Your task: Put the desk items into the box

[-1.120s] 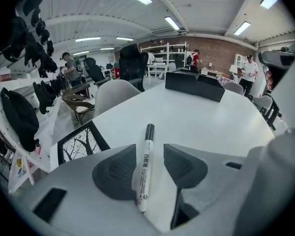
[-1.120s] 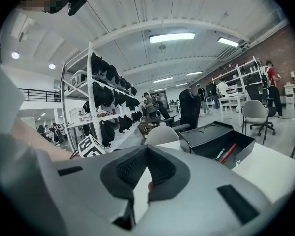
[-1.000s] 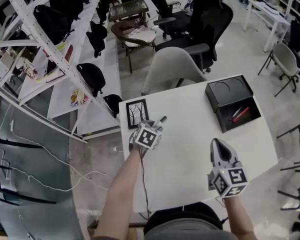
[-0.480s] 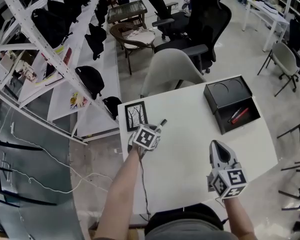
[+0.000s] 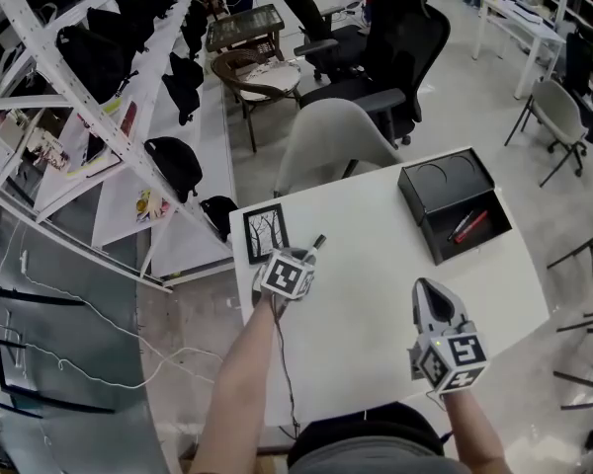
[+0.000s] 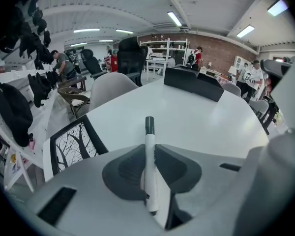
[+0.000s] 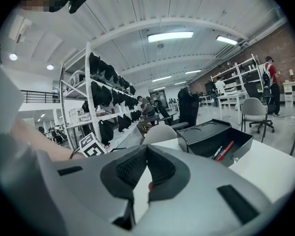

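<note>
A white marker with a dark cap [image 6: 149, 166] lies on the white table [image 5: 376, 294], its cap pointing toward the far side. My left gripper [image 6: 148, 150] is closing on it, and both pads touch the barrel. From the head view, that left gripper [image 5: 306, 255] sits beside the marker [image 5: 317, 242] near the table's left edge. The open black box [image 5: 455, 210] stands at the far right corner with a red pen [image 5: 472, 225] and a dark pen inside. My right gripper [image 5: 428, 286] hovers over the near right of the table, shut and empty [image 7: 146, 149].
A black-framed tree picture [image 5: 267, 233] lies flat at the far left corner, just left of the marker [image 6: 71, 144]. A grey chair [image 5: 331, 136] stands behind the table, with black office chairs beyond. Shelving racks [image 5: 99, 97] run along the left.
The left gripper's jaws have narrowed around the marker. The right gripper has stayed where it was.
</note>
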`<state>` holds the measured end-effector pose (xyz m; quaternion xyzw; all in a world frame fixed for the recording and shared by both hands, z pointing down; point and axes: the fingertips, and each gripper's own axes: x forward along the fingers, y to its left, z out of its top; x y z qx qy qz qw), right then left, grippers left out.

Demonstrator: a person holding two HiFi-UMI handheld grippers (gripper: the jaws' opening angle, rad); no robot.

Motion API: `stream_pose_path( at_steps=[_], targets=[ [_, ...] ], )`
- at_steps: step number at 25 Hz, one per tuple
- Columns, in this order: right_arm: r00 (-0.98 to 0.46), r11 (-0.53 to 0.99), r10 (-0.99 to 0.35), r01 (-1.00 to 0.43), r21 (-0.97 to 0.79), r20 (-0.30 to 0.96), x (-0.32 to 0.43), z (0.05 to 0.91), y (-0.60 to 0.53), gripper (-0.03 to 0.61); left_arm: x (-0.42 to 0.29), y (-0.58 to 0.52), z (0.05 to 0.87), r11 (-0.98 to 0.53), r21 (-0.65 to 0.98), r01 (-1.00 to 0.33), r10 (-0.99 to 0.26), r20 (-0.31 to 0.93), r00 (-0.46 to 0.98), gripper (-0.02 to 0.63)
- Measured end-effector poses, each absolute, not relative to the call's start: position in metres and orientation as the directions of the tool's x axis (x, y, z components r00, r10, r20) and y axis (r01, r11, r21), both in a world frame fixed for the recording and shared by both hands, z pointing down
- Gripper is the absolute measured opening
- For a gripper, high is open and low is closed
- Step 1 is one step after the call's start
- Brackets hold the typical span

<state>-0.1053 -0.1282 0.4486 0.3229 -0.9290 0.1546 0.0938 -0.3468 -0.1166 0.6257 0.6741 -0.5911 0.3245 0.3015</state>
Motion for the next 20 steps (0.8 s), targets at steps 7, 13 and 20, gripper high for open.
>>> stream_pose_path(
  at_steps=[7,13,20],
  targets=[
    [-0.765,0.732,-0.585,-0.641,-0.230,0.271,-0.099,0.447,-0.125,0.003,-0.331,-0.139,0.591,-0.106,0.025,-0.994,-0.707,0.701,0.094,0.069],
    [-0.744,0.710,-0.617,-0.667,-0.225,0.259,-0.090,0.442,-0.128,0.003,-0.310,-0.161,0.560,-0.144,0.013,-0.989,-0.766,0.631,0.120,0.069],
    [-0.720,0.685,-0.642,-0.693,-0.226,0.261,-0.078,0.442,-0.126,0.003,-0.291,-0.180,0.532,-0.181,-0.002,-0.984,-0.811,0.567,0.148,0.069]
  ],
)
